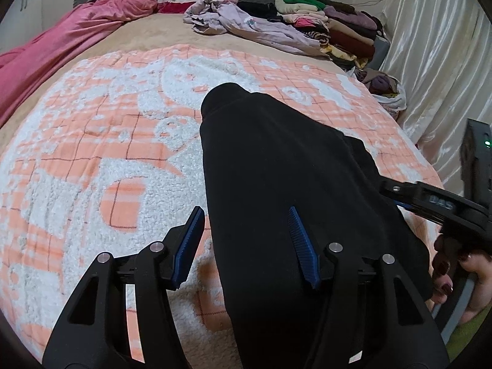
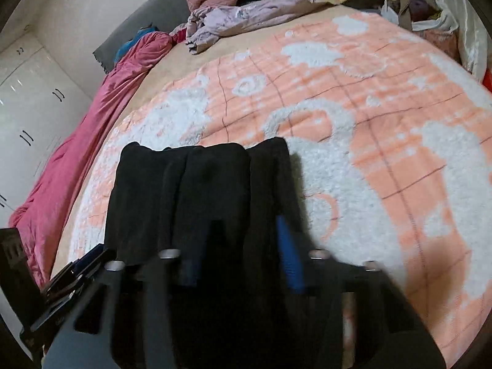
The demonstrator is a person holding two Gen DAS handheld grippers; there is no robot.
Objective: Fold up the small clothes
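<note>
my left gripper [image 1: 246,240]: jaws apart, gripping nothing, over black garment's [image 1: 276,184] edge | my right gripper [image 2: 243,255]: blurred, jaws parted, no grip | garment flat on orange blanket [image 1: 92,153]

The black garment [image 1: 276,169] in the middle of the frame is matt, soft cloth that gives back no shine. Beneath it the bed's blanket [image 1: 92,153] is nubbly, with raised white looped pile standing off a flatter orange checked weave. At left, the pink cover [image 1: 61,43] is smooth with a faint velvety sheen. The curtain [image 1: 436,55] at the right edge is glossy satin-like fabric. The left tool [image 1: 246,240] is matt black plastic with polished metal pins and ribbed blue fingertips [image 1: 303,246]. The cupboard doors [image 2: 27,98] at upper left look smooth and glossy white.
</note>
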